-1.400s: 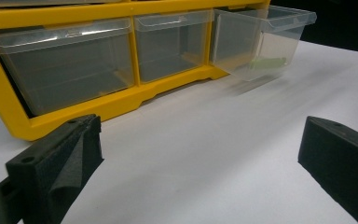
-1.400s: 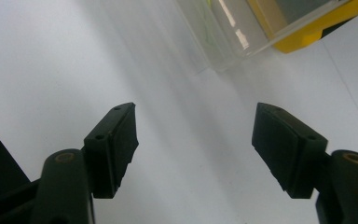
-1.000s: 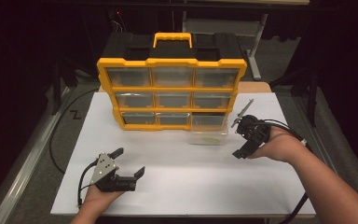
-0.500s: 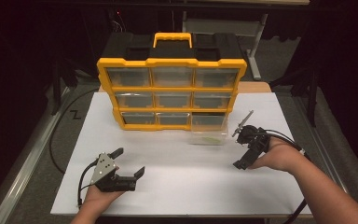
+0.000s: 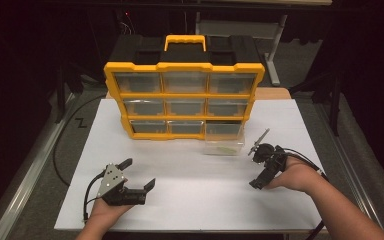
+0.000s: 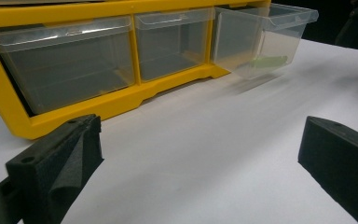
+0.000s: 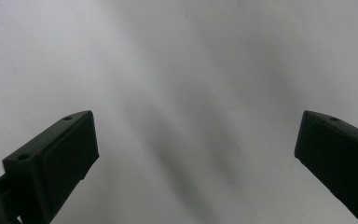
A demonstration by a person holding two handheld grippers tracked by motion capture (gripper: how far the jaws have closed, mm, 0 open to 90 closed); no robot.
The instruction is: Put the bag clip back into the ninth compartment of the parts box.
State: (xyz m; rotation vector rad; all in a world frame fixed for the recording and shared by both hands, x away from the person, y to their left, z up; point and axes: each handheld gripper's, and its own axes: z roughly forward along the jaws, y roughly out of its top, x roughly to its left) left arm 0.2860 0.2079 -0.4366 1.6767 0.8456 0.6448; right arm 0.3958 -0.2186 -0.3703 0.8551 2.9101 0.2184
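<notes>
The clear plastic drawer (image 5: 224, 141) at the bottom right of the yellow plastic organiser cabinet (image 5: 185, 97) is seen pulled part-way out, its front resting on the white table top (image 5: 190, 200). A small pale green object (image 6: 269, 61) is seen lying on the drawer's floor in the left gripper view; what it is cannot be told. The other clear drawers are seen pushed in, and a black-and-yellow carrying handle (image 5: 185, 42) is mounted on top of the cabinet.

From the open drawer, the right gripper (image 5: 261, 172) is found at about four o'clock in the high view, near but apart from it. It is held in the person's right hand (image 5: 295, 175), pointed down at the table, with its jaws spread wide and nothing between them; they have just been opening. In the right gripper view, bare white table top and soft shadows are framed between the two black pads (image 7: 56, 158).

The left gripper (image 5: 139, 174) is found at about eight o'clock from the drawer, well apart from it, low over the table near the front edge. Its jaws are likewise held wide with nothing gripped, and they are aimed toward the cabinet's bottom row. A black cable (image 5: 87, 197) is trailed from it toward the table edge.
</notes>
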